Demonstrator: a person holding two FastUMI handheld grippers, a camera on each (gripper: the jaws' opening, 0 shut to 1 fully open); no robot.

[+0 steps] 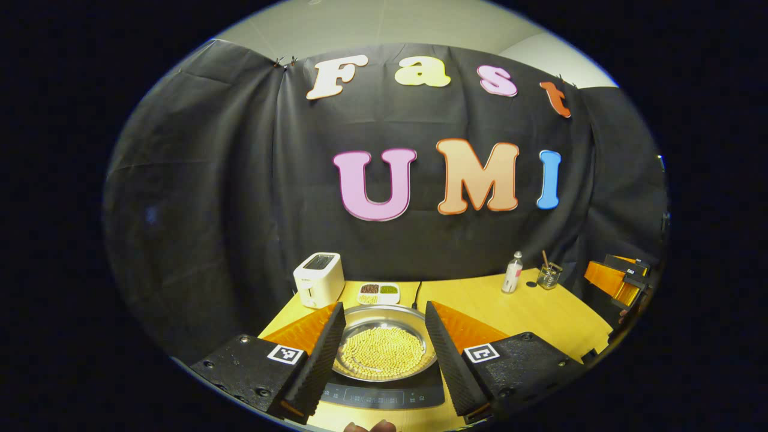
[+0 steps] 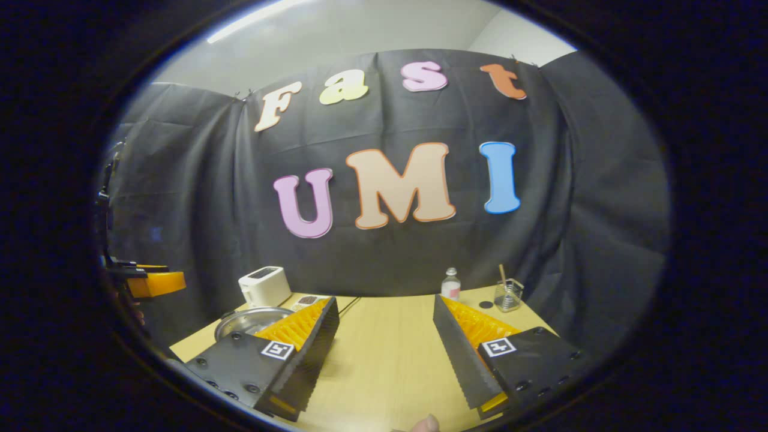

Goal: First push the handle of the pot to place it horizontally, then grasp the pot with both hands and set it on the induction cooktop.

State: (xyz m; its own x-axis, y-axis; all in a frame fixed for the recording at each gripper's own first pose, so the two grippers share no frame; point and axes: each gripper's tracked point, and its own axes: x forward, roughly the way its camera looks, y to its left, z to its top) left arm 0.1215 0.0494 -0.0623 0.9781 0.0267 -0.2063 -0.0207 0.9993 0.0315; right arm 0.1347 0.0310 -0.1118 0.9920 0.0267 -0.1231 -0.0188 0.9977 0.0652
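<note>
Pot (image 1: 384,342) already sits on cooktop (image 1: 384,396), near table (image 1: 540,312) edge; handle not visible.
Left gripper (image 1: 384,351) wide open, holds nothing, fingers frame pot from above.
Right gripper (image 2: 387,348) wide open, empty, over bare table; pot (image 2: 249,321) to its left.
Toaster (image 1: 319,279) and dish (image 1: 378,292) far behind pot.
Risk: low left pass could clip rim, slide pot off cooktop or spill contents. Handle position unknown, could snag a finger.

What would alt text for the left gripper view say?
A shallow metal pot of small yellow beans sits on a dark induction cooktop, framed between the open fingers of the left hand-held gripper. Behind stand a white toaster and small bottle on the wooden table.
</note>
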